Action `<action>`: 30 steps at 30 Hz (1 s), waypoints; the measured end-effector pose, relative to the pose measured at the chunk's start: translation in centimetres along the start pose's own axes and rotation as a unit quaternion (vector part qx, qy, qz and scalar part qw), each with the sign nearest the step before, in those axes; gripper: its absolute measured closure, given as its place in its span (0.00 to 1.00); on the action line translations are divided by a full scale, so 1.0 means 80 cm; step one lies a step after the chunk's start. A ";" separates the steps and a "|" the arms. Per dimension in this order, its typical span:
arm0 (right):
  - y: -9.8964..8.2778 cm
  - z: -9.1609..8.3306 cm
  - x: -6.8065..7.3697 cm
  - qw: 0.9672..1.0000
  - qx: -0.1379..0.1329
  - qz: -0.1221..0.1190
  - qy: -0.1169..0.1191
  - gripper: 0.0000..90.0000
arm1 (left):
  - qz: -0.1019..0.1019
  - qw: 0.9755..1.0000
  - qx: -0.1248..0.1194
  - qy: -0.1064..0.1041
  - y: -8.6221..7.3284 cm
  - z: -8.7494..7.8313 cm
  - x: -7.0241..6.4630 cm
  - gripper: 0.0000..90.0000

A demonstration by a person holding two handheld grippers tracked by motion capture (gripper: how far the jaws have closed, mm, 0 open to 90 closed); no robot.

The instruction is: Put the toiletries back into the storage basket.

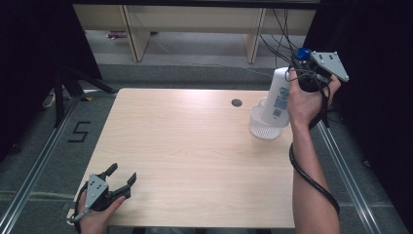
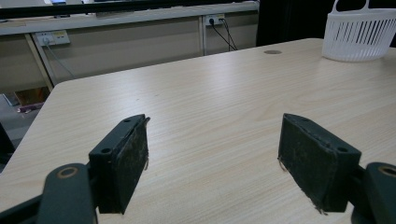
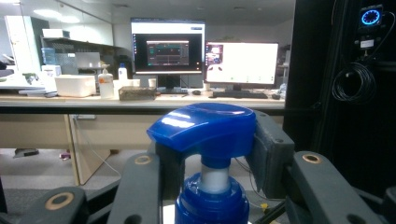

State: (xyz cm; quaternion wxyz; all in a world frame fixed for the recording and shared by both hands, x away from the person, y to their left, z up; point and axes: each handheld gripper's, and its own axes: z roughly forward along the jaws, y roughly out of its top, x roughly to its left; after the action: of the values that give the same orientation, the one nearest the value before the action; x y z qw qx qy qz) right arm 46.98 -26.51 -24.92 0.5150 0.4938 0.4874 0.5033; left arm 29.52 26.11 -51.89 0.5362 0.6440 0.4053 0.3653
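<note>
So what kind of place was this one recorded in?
Most likely an office-style lab set up for recording. Two lit monitors stand on a long desk behind, black curtains flank the wooden table, and cables trail across the grey carpet.

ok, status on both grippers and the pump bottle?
Right gripper shut on pump bottle, bottle's base in white basket. Left gripper open, idle at near table edge. Nothing in the way.

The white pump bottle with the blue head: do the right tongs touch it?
Touching. In the right gripper view both jaws press against the sides of the white pump bottle's blue head, with no gap between the right tongs and it.
</note>
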 end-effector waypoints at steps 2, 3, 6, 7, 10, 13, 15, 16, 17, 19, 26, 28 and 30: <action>-0.001 0.004 0.000 1.000 -0.001 -0.002 0.001 0.67 | 0.000 1.000 0.000 -0.001 0.000 0.000 0.000 0.26; -0.001 0.005 0.000 1.000 0.000 0.001 0.000 0.67 | 0.001 1.000 -0.001 0.000 0.000 0.000 0.000 0.26; -0.003 0.008 -0.001 1.000 0.005 0.006 -0.001 0.67 | 0.002 1.000 -0.001 0.001 0.000 -0.001 0.001 0.26; -0.003 0.009 -0.002 1.000 0.005 0.001 -0.003 0.67 | 0.002 1.000 0.000 0.001 0.000 0.000 0.001 0.26; -0.005 0.014 -0.003 1.000 0.006 0.003 -0.001 0.67 | 0.002 1.000 0.001 -0.001 -0.001 0.001 0.000 0.26; -0.004 0.018 -0.005 1.000 0.006 0.000 -0.002 0.67 | 0.004 1.000 -0.006 -0.004 -0.001 0.003 -0.001 0.26; -0.004 0.020 -0.007 1.000 0.008 0.004 -0.004 0.67 | 0.004 1.000 -0.006 -0.004 -0.001 0.003 -0.001 0.26; -0.004 0.022 -0.008 1.000 0.007 0.003 -0.004 0.67 | 0.005 1.000 -0.005 -0.003 -0.001 0.003 -0.001 0.26; -0.004 0.022 -0.008 1.000 0.006 0.002 -0.005 0.67 | 0.003 1.000 -0.005 -0.002 -0.002 0.002 -0.001 0.26; -0.006 0.025 -0.009 1.000 0.011 0.006 -0.003 0.67 | 0.003 1.000 -0.005 -0.002 -0.002 0.002 0.000 0.26; -0.013 0.034 -0.010 1.000 0.018 0.011 -0.005 0.67 | 0.007 1.000 -0.005 -0.003 -0.002 0.002 0.000 0.26; -0.014 0.037 -0.010 1.000 0.020 0.009 -0.004 0.67 | 0.007 1.000 -0.006 -0.003 -0.002 0.002 0.000 0.26; -0.015 0.038 -0.009 1.000 0.021 0.011 -0.001 0.67 | 0.008 1.000 -0.006 -0.003 -0.001 0.002 0.000 0.26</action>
State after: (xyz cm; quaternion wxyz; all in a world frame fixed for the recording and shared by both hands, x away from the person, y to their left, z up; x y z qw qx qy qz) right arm 50.08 -27.31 -25.98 0.4998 0.5103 0.4919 0.4978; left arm 29.65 26.02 -52.03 0.5381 0.6450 0.3966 0.3703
